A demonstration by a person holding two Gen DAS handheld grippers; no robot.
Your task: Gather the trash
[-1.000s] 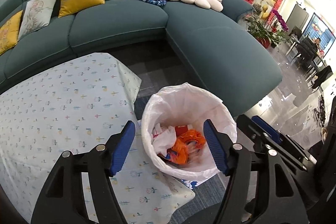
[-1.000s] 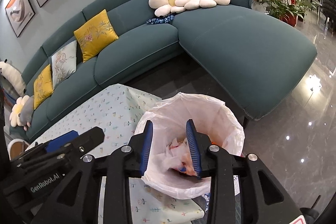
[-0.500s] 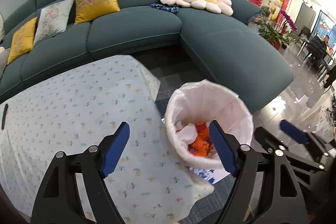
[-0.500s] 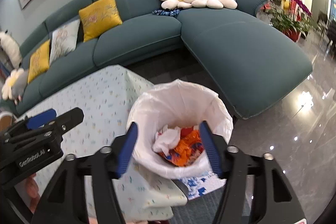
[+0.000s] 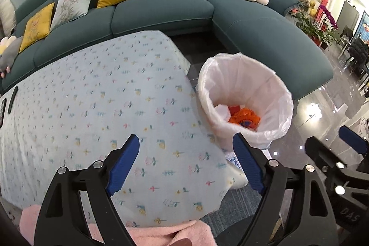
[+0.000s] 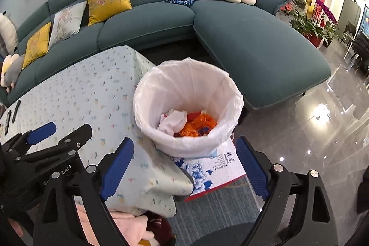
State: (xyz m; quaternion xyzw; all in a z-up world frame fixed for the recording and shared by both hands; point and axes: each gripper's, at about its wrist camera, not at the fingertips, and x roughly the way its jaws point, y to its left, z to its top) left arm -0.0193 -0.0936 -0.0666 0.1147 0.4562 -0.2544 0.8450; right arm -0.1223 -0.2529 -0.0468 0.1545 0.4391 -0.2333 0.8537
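blue-padded left tongs (image 5: 185,161) hang wide open and empty, now back over the table (image 5: 96,107). right tongs (image 6: 184,167) have spread wide, empty, near the white-lined trash bin (image 6: 188,107) holding orange wrappers (image 6: 198,125), right of the table.

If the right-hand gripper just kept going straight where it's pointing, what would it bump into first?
Most likely the white-lined trash bin: it sits straight ahead between the open right gripper fingers. Depth is unclear, so it might meet the near rim or drop inside onto the orange wrapper.
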